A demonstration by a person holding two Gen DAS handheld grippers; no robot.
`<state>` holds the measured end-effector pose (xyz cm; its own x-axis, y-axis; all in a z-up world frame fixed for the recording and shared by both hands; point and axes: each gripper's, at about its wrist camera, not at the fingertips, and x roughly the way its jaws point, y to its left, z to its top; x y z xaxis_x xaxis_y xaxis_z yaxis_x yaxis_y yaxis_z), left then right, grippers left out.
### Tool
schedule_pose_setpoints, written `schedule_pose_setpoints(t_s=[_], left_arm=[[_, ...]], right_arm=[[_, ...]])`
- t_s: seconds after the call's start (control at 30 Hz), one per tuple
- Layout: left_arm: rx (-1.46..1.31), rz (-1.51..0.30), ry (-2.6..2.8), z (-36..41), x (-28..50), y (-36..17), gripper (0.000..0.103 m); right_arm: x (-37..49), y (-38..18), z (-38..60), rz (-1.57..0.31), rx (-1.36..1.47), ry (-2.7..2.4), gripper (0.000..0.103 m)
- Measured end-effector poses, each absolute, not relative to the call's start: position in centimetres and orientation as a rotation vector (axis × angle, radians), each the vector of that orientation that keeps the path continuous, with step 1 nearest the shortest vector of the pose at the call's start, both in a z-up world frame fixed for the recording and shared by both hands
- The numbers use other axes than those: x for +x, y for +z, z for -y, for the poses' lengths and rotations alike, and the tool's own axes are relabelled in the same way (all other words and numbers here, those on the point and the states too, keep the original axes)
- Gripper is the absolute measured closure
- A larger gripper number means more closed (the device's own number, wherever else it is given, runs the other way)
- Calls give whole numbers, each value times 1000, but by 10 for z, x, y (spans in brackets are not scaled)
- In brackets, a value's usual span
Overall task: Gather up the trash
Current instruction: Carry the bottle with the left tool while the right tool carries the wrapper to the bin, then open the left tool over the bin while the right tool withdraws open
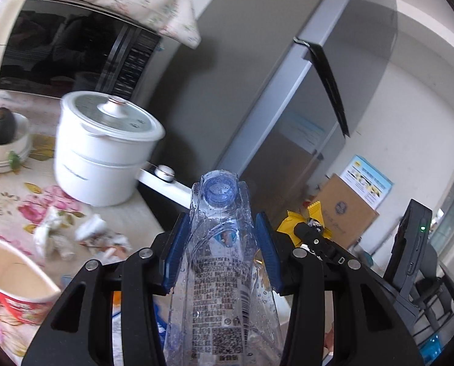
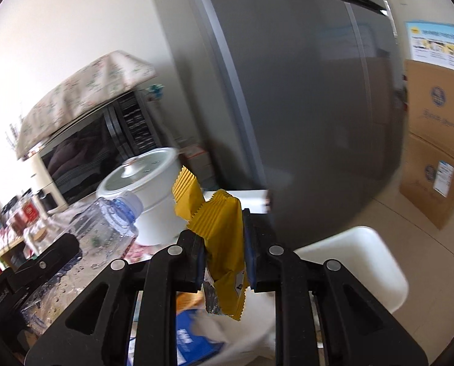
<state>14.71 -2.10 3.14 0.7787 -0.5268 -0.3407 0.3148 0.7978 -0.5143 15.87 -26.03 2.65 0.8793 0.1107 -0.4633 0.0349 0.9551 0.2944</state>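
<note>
Right, we've got the left gripper (image 1: 220, 238) clamped on the empty plastic bottle (image 1: 219, 262) mid-body: light, wet, squashy, so it could slip. The right gripper (image 2: 223, 244) pinches the yellow wrapper (image 2: 223, 238), flimsy & crinkly. Both are up off the table (image 1: 10, 201); tissues (image 1: 56, 238) remain.

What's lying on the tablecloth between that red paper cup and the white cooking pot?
Crumpled tissues and paper scraps lie on the flowered tablecloth between the red paper cup and the white pot; only the left wrist view shows it.
</note>
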Motion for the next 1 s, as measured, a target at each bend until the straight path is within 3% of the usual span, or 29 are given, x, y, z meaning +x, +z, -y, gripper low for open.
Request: schedule_pose_setpoints(t_s=[0.47, 0.63, 0.73, 0.8, 1.0], left_arm=[[-416, -599, -608, 128, 172, 8, 58], [-418, -672, -646, 165, 190, -11, 58], [-402, -704, -665, 187, 199, -20, 58], [-387, -723, -674, 202, 202, -27, 58], [-356, -798, -670, 239, 220, -52, 58]], right_arm=[[191, -36, 378, -654, 360, -225, 79], [186, -38, 399, -647, 395, -313, 39], [177, -33, 410, -626, 401, -390, 22], [170, -32, 418, -617, 407, -440, 13], [163, -36, 439, -628, 412, -541, 9]])
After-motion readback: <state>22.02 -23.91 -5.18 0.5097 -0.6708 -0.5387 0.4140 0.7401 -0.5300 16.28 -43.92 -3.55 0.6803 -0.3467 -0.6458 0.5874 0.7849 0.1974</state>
